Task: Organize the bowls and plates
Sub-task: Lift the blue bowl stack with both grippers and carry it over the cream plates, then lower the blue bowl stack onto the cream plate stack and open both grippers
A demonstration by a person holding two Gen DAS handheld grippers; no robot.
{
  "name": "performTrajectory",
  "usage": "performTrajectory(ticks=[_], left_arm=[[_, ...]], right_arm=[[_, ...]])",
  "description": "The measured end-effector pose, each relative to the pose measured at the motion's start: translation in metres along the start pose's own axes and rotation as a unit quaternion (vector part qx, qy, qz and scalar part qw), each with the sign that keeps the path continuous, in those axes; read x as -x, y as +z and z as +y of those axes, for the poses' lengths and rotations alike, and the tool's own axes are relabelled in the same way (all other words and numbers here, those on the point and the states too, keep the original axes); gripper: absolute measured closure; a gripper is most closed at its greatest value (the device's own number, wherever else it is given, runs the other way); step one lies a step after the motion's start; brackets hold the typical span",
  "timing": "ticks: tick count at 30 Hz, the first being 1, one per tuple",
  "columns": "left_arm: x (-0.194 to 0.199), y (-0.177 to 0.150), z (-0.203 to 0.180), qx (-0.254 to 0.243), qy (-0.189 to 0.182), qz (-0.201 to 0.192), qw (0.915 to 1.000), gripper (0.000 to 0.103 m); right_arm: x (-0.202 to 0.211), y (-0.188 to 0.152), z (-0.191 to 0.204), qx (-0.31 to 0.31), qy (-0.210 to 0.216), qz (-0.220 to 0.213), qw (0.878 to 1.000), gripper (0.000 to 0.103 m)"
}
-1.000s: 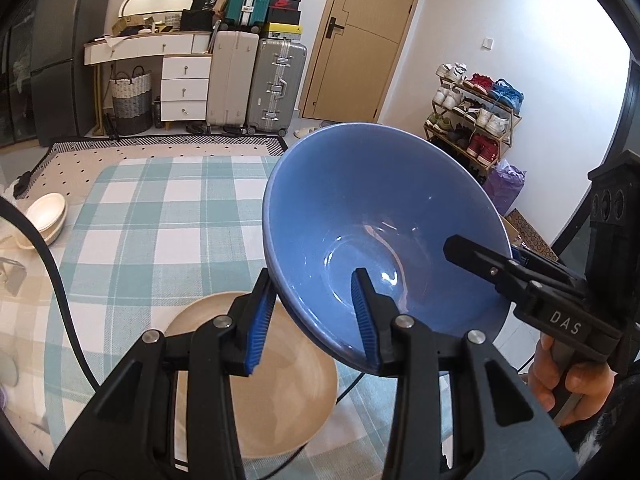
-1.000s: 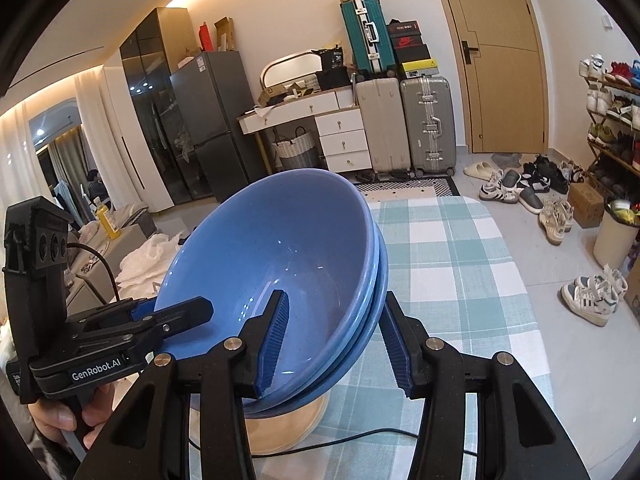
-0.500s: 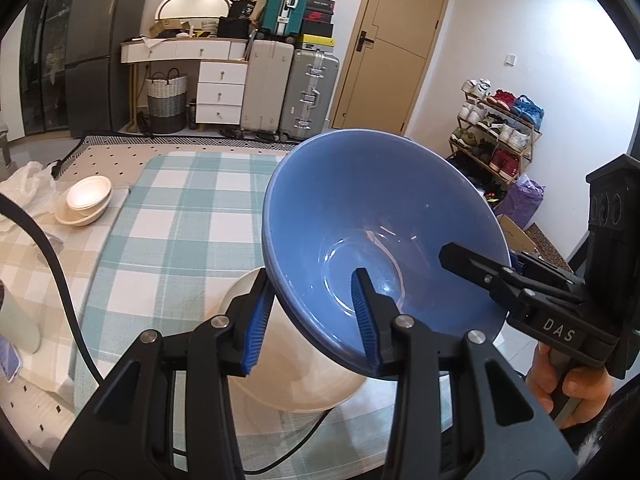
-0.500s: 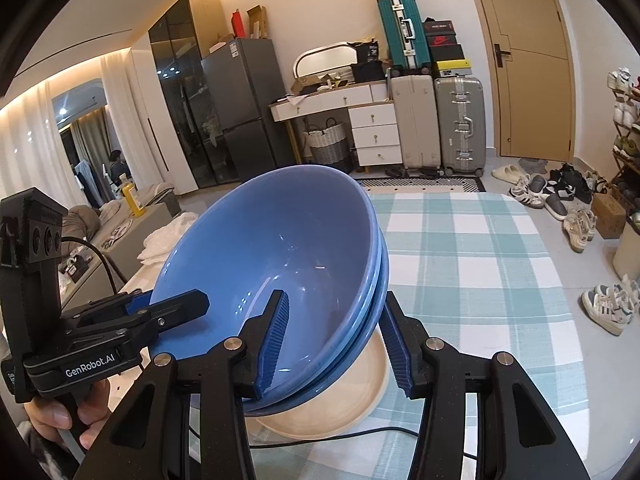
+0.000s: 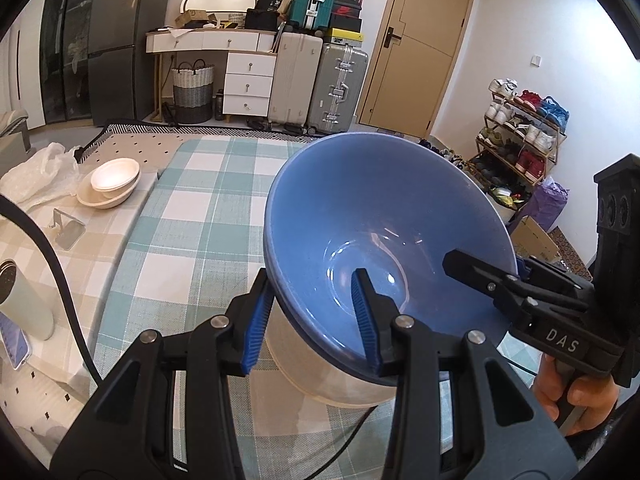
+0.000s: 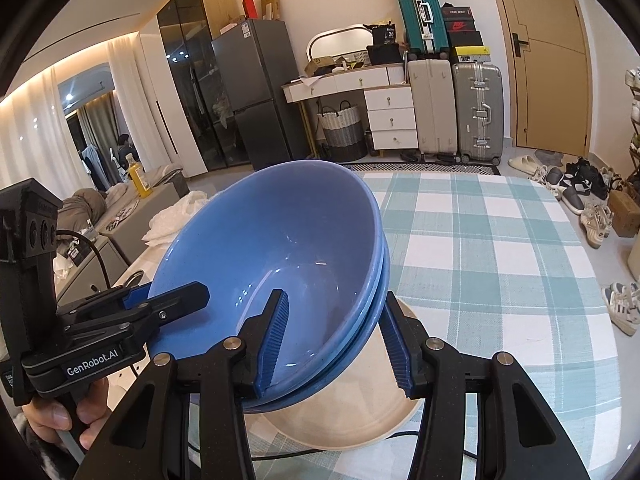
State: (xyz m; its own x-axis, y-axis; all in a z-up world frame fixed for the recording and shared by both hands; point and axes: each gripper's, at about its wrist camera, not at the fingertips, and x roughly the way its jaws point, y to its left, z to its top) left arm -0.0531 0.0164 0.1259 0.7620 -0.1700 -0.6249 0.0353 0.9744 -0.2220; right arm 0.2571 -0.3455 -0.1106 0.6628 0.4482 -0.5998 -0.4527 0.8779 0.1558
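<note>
Two nested blue bowls [image 5: 384, 220] are held tilted in the air over the checked tablecloth. My left gripper [image 5: 310, 322] is shut on their near-left rim, one finger inside and one outside. My right gripper [image 6: 334, 342] is shut on the opposite rim of the blue bowls [image 6: 276, 256] the same way. Each gripper shows in the other's view: the right gripper [image 5: 516, 286] and the left gripper [image 6: 160, 300]. A large cream bowl [image 5: 320, 368] sits on the cloth right under the blue ones; it also shows in the right wrist view [image 6: 360, 404].
Two stacked cream bowls [image 5: 110, 184] sit at the table's far left on a beige cloth. A grey cup [image 5: 24, 304], a phone [image 5: 12, 344] and a small metal stand [image 5: 68, 228] lie at the left. A black cable [image 5: 60, 280] crosses the table. The checked tablecloth [image 6: 492, 256] stretches ahead.
Both grippers have lifted and tilted the blue bowls toward the far side. The cream bowl beneath now sits closer under them and more of the table's left side shows.
</note>
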Motion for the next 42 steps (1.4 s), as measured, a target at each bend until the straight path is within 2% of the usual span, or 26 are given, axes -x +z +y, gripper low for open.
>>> performTrajectory(ticks=[22,31,42], left_arm=[[-0.133,0.013,0.011,-0.003,0.012,0.045,0.9989,0.067],[-0.163,0.016,0.017,-0.003,0.006,0.051,0.9987,0.067],[-0.172,0.018,0.017,-0.017,0.014,0.048,0.9986,0.065]], right_arm=[[-0.075,-0.013,-0.049,-0.037,-0.016,0.05,0.998,0.055],[-0.086,-0.018,-0.056,-0.041,-0.024,0.057,0.997,0.055],[-0.089,-0.017,-0.062,-0.039,-0.025,0.053,0.998,0.055]])
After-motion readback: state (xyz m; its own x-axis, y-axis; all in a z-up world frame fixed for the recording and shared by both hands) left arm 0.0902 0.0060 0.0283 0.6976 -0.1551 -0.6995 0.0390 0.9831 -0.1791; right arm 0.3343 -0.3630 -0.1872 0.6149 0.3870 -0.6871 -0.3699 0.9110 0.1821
